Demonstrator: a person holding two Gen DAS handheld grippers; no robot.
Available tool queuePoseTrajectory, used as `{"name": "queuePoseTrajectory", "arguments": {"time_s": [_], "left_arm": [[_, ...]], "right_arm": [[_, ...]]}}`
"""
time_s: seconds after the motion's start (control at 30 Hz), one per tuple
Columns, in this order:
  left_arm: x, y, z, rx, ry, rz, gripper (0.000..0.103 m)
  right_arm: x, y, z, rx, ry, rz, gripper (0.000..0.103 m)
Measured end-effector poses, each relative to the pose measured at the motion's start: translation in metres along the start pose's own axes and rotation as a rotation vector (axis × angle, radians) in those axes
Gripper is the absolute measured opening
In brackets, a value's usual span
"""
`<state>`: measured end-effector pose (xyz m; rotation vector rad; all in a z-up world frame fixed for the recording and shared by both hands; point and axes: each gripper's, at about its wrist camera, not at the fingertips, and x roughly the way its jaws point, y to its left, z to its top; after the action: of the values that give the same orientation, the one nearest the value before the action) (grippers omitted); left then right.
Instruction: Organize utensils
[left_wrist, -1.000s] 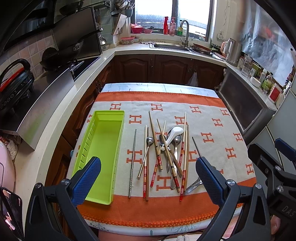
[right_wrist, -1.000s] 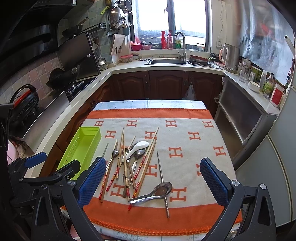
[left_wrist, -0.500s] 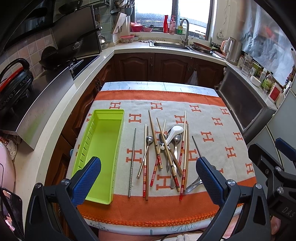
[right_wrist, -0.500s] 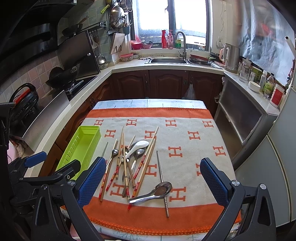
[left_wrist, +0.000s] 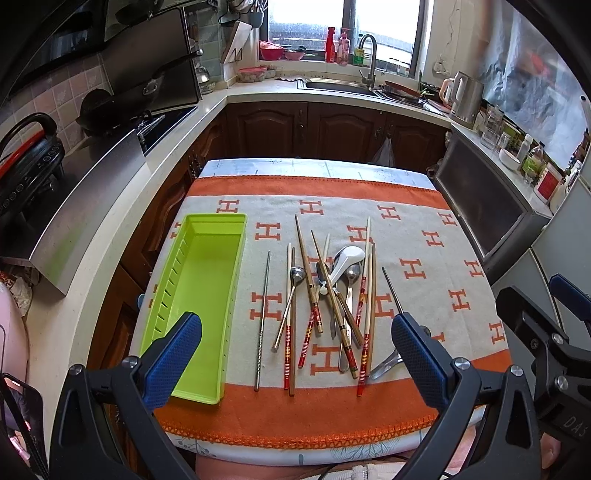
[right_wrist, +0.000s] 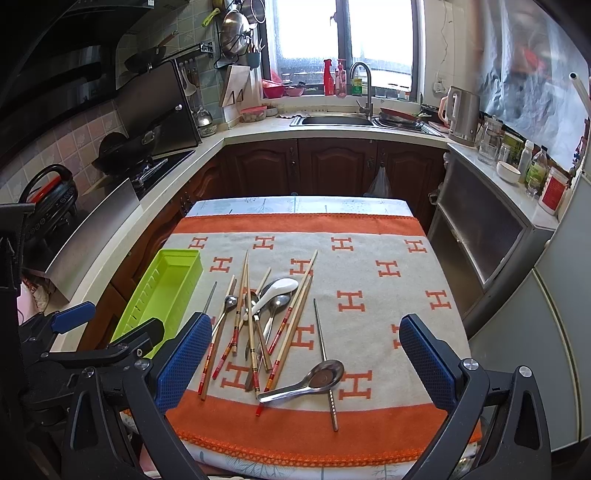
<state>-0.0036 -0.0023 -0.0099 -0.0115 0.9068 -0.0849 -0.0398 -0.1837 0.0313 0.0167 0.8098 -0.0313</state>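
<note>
A lime green utensil tray (left_wrist: 201, 295) lies empty at the left of the cloth, also in the right wrist view (right_wrist: 162, 295). A loose pile of wooden chopsticks (left_wrist: 306, 273) and spoons, with a white ceramic spoon (left_wrist: 345, 260) on top, lies in the middle. A steel chopstick (left_wrist: 263, 319) lies between pile and tray. A large steel spoon (right_wrist: 308, 380) and another steel chopstick (right_wrist: 324, 354) lie nearest the front. My left gripper (left_wrist: 295, 354) is open above the front edge. My right gripper (right_wrist: 303, 363) is open, above the large spoon.
The orange and beige cloth (right_wrist: 369, 273) covers a small table (right_wrist: 295, 203). Kitchen counters run around it: stove (right_wrist: 147, 166) at left, sink (right_wrist: 336, 120) at the back, kettle (right_wrist: 463, 114) and jars at right. My left gripper shows at the left edge of the right wrist view (right_wrist: 74, 321).
</note>
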Motion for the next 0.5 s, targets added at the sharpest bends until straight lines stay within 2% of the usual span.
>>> {"name": "queuePoseTrajectory", "arguments": {"time_s": [0.2,0.37,0.5], "left_arm": [[0.002,0.000,0.003,0.001,0.010,-0.026,0.102],[0.003,0.010,0.011,-0.038,-0.004,-0.049,0.101],[0.008,0.018,0.019,-0.051,0.032,-0.091,0.101]], "right_arm": [[0.000,0.000,0.000,0.002,0.003,0.005,0.103],[-0.002,-0.012,0.000,0.035,0.003,0.013,0.103],[0.001,-0.023,0.002,0.060,0.015,0.026,0.103]]}}
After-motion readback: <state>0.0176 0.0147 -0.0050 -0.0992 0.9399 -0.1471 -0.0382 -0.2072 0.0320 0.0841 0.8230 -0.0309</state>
